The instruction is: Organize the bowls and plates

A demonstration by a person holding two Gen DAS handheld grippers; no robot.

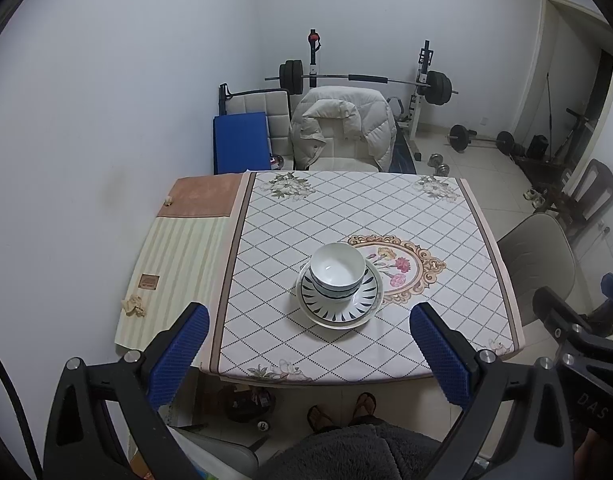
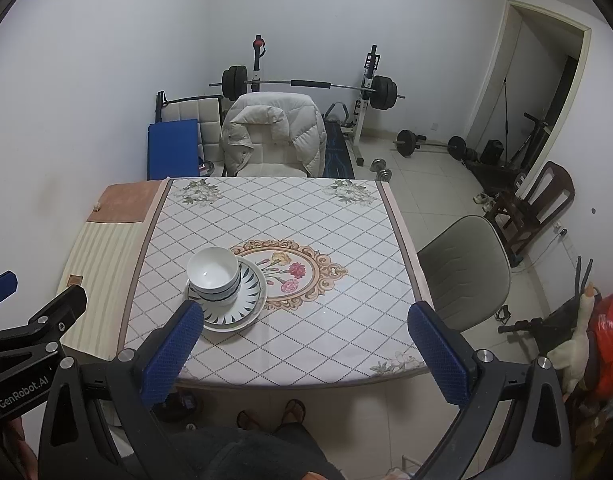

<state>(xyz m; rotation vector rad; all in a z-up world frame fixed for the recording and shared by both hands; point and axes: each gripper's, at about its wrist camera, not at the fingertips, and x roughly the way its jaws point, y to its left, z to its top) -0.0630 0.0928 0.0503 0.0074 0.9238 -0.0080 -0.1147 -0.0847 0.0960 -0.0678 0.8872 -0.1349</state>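
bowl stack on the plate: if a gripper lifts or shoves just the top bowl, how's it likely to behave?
Probably slippery: the bowls look glazed, with a glossy highlight inside. Likely rigid and breakable, so a hard pinch on the rim seems risky. A sideways shove would probably slide the nested stack across the plate rather than tip it, since it sits low and wide. Both grippers are open, clear of it.

A table (image 1: 446,240) with a checked cloth (image 1: 306,208) and a flower picture (image 1: 398,268) sits ahead of the grippers. Behind it, a puffy white coat (image 1: 342,128) hangs on a chair (image 1: 262,108). Farther back stands a barbell rack (image 1: 366,80). To the right is a grey chair (image 2: 466,268).
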